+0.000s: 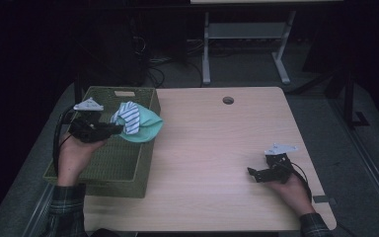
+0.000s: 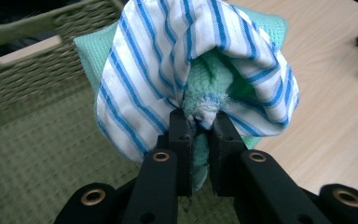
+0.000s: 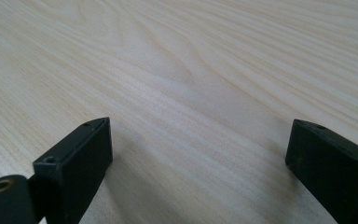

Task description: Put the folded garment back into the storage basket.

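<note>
Clamping bunched cloths (image 2: 186, 70), striped cotton over green waffle-weave, left hand-held gripper (image 2: 199, 122) above woven basket (image 1: 128, 163); right hand-held gripper (image 3: 198, 154) wide open, empty

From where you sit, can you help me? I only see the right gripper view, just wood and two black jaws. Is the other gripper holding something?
Observer: Yes. The left gripper is shut on a bundle of cloths, one white with blue stripes, one mint green.
Operator: Where is that bundle?
Observer: In the air over the right rim of a green woven basket at the table's left side.
Operator: Is my gripper close to it?
Observer: No. The right gripper sits near the table's right front edge, jaws open, with bare wood between it and the basket.
</note>
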Action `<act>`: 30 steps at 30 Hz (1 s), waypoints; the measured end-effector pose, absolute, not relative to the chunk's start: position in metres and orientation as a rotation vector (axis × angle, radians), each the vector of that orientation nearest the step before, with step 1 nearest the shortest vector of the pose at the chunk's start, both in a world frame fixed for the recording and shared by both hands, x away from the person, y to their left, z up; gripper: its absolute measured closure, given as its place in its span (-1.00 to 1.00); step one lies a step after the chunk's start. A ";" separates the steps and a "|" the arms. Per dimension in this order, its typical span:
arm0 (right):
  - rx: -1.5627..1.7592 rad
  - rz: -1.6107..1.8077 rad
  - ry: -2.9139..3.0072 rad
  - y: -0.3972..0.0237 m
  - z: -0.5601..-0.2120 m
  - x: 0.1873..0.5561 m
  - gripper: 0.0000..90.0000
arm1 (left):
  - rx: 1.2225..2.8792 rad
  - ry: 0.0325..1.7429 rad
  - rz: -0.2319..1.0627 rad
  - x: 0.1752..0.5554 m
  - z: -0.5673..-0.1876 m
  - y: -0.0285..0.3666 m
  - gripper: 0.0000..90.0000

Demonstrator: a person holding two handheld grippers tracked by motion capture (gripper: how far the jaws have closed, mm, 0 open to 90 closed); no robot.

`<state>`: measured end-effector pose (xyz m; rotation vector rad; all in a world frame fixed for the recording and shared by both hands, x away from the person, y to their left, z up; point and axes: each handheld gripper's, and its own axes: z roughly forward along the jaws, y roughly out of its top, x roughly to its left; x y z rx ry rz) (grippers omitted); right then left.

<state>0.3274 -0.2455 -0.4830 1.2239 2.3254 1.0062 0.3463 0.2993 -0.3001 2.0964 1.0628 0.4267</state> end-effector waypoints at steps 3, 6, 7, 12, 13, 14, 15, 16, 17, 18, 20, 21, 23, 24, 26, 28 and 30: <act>1.223 1.006 2.325 -0.246 -0.483 0.327 -0.86 | 2.071 1.080 0.439 0.345 -0.302 0.308 0.80; 1.224 1.006 2.325 -0.245 -0.483 0.327 -0.86 | 2.061 1.097 0.457 0.344 -0.303 0.316 0.80; 1.225 1.006 2.325 -0.245 -0.483 0.327 -0.86 | 2.054 1.109 0.460 0.344 -0.303 0.318 0.80; 1.224 1.006 2.325 -0.245 -0.483 0.327 -0.86 | 2.053 1.153 0.505 0.343 -0.308 0.330 0.79; 1.224 1.006 2.325 -0.245 -0.483 0.327 -0.85 | 2.049 1.164 0.507 0.344 -0.310 0.333 0.79; 1.230 1.005 2.325 -0.245 -0.483 0.327 -0.86 | 2.045 1.176 0.508 0.344 -0.312 0.336 0.79; 1.223 1.006 2.325 -0.246 -0.483 0.327 -0.85 | 2.043 1.186 0.508 0.345 -0.314 0.338 0.79; 1.224 1.006 2.325 -0.246 -0.483 0.327 -0.86 | 2.045 1.197 0.509 0.346 -0.316 0.340 0.79; 1.226 1.006 2.326 -0.245 -0.483 0.327 -0.86 | 2.046 1.204 0.507 0.347 -0.318 0.342 0.79; 1.229 1.005 2.325 -0.245 -0.483 0.327 -0.86 | 2.047 1.209 0.508 0.347 -0.320 0.344 0.79; 1.231 1.005 2.326 -0.245 -0.483 0.327 -0.85 | 2.039 1.221 0.507 0.349 -0.324 0.346 0.79; 1.231 1.005 2.326 -0.245 -0.483 0.327 -0.86 | 2.040 1.227 0.509 0.350 -0.326 0.347 0.79; 1.228 1.005 2.326 -0.245 -0.483 0.327 -0.85 | 2.049 1.237 0.504 0.352 -0.331 0.349 0.79; 1.226 1.006 2.326 -0.245 -0.483 0.327 -0.86 | 2.051 1.244 0.503 0.354 -0.334 0.349 0.79; 1.229 1.005 2.326 -0.245 -0.483 0.327 -0.86 | 2.059 1.251 0.500 0.356 -0.338 0.348 0.79; 1.231 1.005 2.326 -0.245 -0.483 0.327 -0.86 | 2.058 1.259 0.497 0.358 -0.344 0.347 0.79; 1.228 1.005 2.326 -0.245 -0.483 0.327 -0.86 | 2.068 1.262 0.493 0.360 -0.348 0.346 0.79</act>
